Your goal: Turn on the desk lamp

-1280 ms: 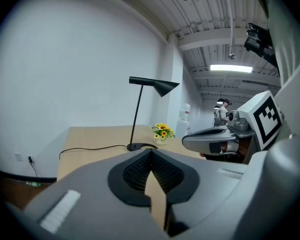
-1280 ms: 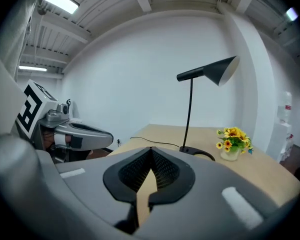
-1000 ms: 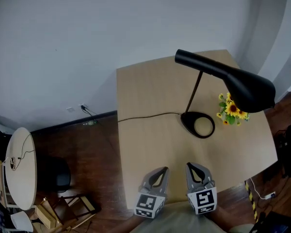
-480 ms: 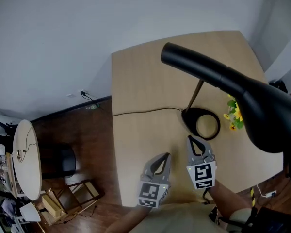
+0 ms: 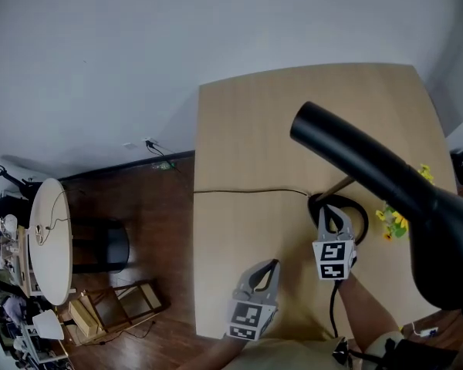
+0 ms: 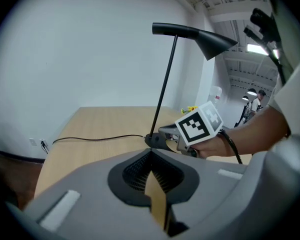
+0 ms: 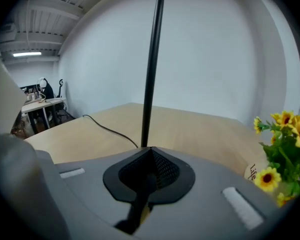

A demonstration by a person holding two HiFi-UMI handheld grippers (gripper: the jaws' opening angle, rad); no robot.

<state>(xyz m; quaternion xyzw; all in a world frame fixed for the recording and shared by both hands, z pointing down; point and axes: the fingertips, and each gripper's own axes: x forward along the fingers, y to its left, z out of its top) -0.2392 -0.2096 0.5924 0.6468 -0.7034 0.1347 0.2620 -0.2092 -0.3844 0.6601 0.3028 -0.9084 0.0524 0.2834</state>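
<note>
My right gripper [image 5: 331, 213] has its jaws pressed together on nothing, tips just over the near rim of the desk lamp [image 5: 378, 177] base [image 5: 360, 213], which stands on the surface [image 5: 255, 129] with its thin pole [image 7: 152, 69] rising straight ahead of me. My left gripper [image 5: 268, 268] hangs further back, jaws likewise closed and empty. I can't make out a switch in any view, so I may press the wrong spot. A sideways shove could slide the light base, tug the cable [image 5: 247, 192], or tip the lamp toward the flowers [image 7: 282, 154] just beside it.
</note>
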